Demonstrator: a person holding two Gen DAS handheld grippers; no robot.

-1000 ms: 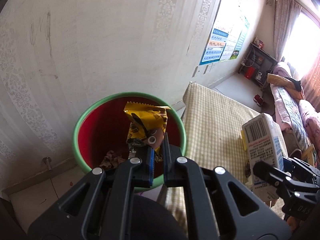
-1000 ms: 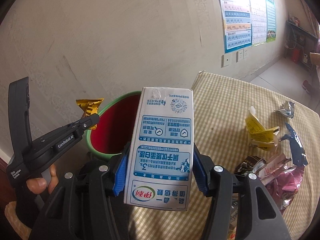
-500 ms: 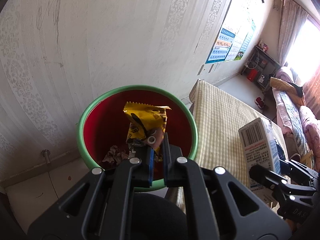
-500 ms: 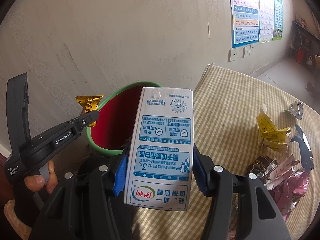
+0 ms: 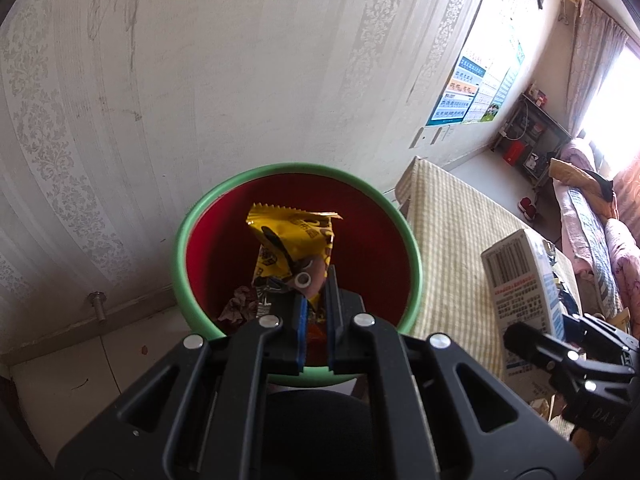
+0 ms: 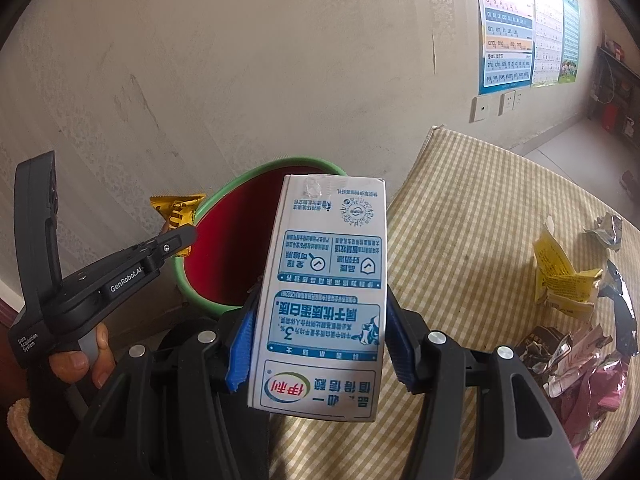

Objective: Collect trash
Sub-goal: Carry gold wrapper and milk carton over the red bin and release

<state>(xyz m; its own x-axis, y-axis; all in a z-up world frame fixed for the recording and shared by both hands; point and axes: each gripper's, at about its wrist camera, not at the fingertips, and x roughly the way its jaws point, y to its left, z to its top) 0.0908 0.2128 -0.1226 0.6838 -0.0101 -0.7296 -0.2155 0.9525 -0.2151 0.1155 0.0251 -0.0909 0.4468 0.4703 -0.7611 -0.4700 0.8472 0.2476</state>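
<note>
We had the left hand-held gripper (image 5: pixel 314 300) clamped on a yellow wrapper (image 5: pixel 292 240) over the bin (image 5: pixel 416 276) at frame centre, the right hand-held gripper (image 6: pixel 320 336) gripping the milk carton (image 6: pixel 328 292); next, release both inside.

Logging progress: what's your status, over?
Left gripper shut on yellow wrapper over bin. Right gripper shut on milk carton. Nothing blocking.

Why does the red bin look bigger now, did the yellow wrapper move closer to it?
Yes. The yellow wrapper, pinched in the left gripper, now sits over the middle of the red bin, nearer the wall than a second ago.
</note>
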